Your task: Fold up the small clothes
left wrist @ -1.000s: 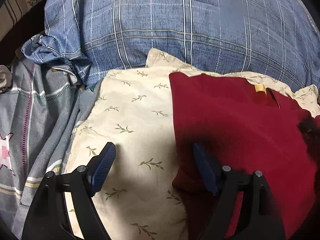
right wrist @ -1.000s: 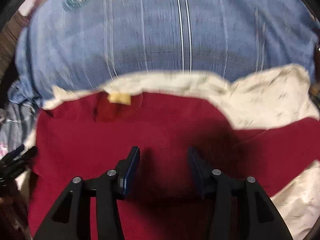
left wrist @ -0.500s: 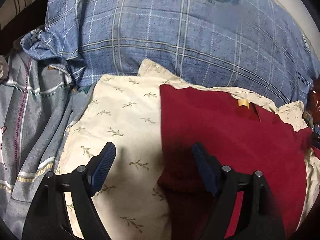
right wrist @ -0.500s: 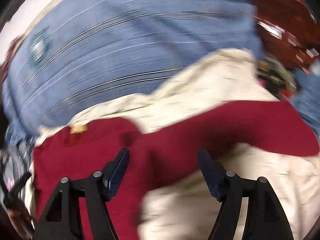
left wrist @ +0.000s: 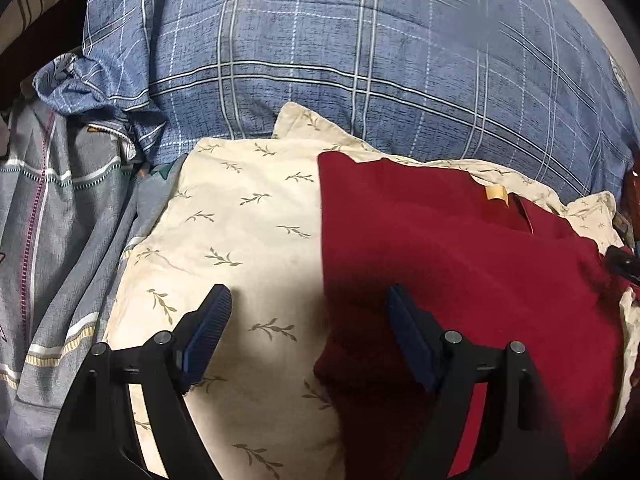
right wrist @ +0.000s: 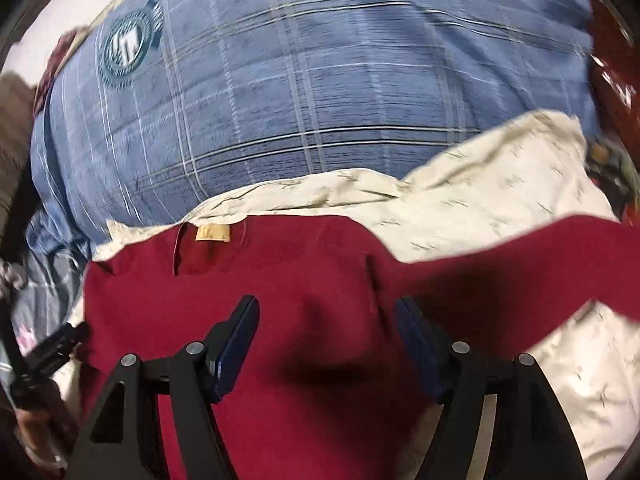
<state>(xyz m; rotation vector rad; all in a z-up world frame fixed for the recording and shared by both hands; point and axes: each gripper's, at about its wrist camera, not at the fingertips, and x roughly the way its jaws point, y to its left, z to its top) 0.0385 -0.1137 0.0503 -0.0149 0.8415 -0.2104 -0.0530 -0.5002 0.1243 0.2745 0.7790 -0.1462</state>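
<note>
The dark red garment (left wrist: 460,248) is lying flat on the cream leaf-print pillow (left wrist: 240,224), its tan neck label (right wrist: 213,234) at the far edge and one sleeve (right wrist: 540,256) stretching right; the left gripper (left wrist: 308,320) is hovering, jaws apart, over the garment's left edge; the right gripper (right wrist: 326,332) is hanging over its middle, jaws apart and gripping nothing; a blue plaid pillow (right wrist: 320,92) is lying beyond.

Red garment (right wrist: 304,320) sleeve end cut off

a home bedroom: blue plaid pillow (left wrist: 360,80), leaf-print cream bedding (left wrist: 240,220).
</note>
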